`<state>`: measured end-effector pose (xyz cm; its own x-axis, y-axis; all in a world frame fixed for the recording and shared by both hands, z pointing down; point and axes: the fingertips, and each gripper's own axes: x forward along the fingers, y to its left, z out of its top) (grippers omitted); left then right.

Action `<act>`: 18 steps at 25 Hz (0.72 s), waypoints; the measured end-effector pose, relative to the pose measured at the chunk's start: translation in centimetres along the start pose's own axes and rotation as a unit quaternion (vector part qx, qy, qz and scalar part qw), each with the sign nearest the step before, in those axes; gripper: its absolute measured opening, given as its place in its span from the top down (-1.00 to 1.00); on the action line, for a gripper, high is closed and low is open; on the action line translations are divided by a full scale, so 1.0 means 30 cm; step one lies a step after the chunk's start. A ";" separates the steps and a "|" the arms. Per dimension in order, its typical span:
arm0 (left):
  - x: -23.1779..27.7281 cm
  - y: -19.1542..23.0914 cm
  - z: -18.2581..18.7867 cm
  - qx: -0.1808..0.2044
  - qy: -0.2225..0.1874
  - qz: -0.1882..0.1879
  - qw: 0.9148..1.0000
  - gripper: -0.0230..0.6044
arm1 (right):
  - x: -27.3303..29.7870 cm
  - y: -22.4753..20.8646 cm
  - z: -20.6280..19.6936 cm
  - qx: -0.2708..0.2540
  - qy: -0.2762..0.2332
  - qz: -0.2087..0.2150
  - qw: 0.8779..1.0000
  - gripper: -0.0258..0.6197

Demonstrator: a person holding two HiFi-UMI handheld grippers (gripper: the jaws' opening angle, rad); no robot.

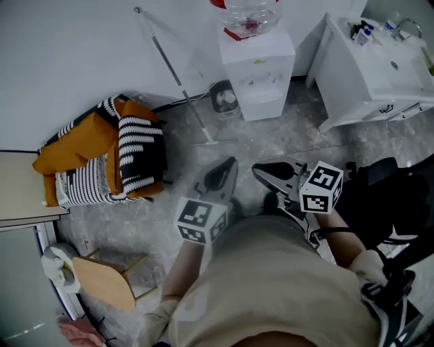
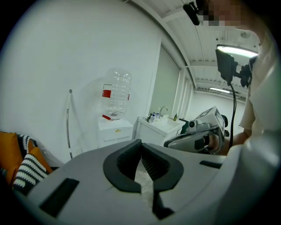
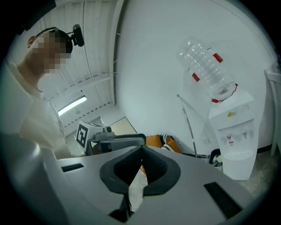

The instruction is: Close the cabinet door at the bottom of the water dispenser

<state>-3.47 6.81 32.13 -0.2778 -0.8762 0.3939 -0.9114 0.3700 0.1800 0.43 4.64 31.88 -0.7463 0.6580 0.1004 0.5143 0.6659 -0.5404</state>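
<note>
The white water dispenser (image 1: 258, 68) stands against the far wall with a clear bottle (image 1: 249, 17) upside down on top. Its lower cabinet front (image 1: 263, 105) is a small white face from here, and I cannot tell how the door stands. My left gripper (image 1: 229, 164) and right gripper (image 1: 260, 171) hover side by side over the floor, well short of the dispenser, both shut on nothing. In the left gripper view the dispenser (image 2: 115, 132) sits beyond the closed tips of the left gripper (image 2: 141, 143). In the right gripper view the dispenser (image 3: 232, 140) stands right of the right gripper (image 3: 141, 149).
A long-handled mop (image 1: 173, 74) leans on the wall left of the dispenser, with a small bin (image 1: 225, 100) beside it. A white sink cabinet (image 1: 373, 74) stands at the right. Orange and striped cushions (image 1: 102, 156) lie at the left, and a wooden stool (image 1: 105, 281) stands near the bottom left.
</note>
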 end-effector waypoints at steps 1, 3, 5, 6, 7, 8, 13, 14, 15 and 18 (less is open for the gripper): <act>-0.018 0.017 -0.004 0.000 -0.001 0.001 1.000 0.95 | 0.023 0.009 -0.008 0.000 0.005 0.000 1.000 0.92; -0.055 0.047 -0.010 -0.001 -0.004 0.000 1.000 0.95 | 0.070 0.032 -0.024 0.001 0.016 0.000 1.000 0.92; -0.095 0.070 -0.020 0.002 -0.007 -0.002 1.000 0.95 | 0.119 0.065 -0.043 0.001 0.026 -0.001 1.000 0.92; -0.117 0.082 -0.029 0.003 -0.006 -0.004 1.000 0.95 | 0.145 0.084 -0.053 0.000 0.031 -0.002 1.000 0.92; -0.140 0.095 -0.040 0.002 -0.006 -0.006 1.000 0.95 | 0.173 0.104 -0.063 -0.002 0.037 -0.002 0.999 0.92; -0.163 0.108 -0.051 0.000 -0.006 -0.009 1.000 0.95 | 0.201 0.124 -0.075 -0.005 0.044 -0.003 0.999 0.92; -0.288 0.179 -0.090 -0.008 -0.014 -0.030 0.999 0.95 | 0.345 0.216 -0.116 -0.012 0.057 -0.017 0.998 0.92; -0.316 0.203 -0.091 -0.009 -0.016 -0.032 0.999 0.95 | 0.379 0.232 -0.120 -0.012 0.058 -0.019 0.998 0.92; -0.344 0.226 -0.093 -0.011 -0.018 -0.033 0.999 0.95 | 0.413 0.247 -0.125 -0.013 0.059 -0.021 0.998 0.92; -0.424 0.276 -0.126 -0.016 -0.023 -0.033 0.999 0.95 | 0.483 0.305 -0.166 -0.014 0.065 -0.023 0.998 0.92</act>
<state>-6.34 22.18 32.03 -0.2309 -0.9121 0.3388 -0.9187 0.3190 0.2328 -3.58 22.03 32.55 -0.7093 0.6653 0.2328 0.4935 0.7046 -0.5100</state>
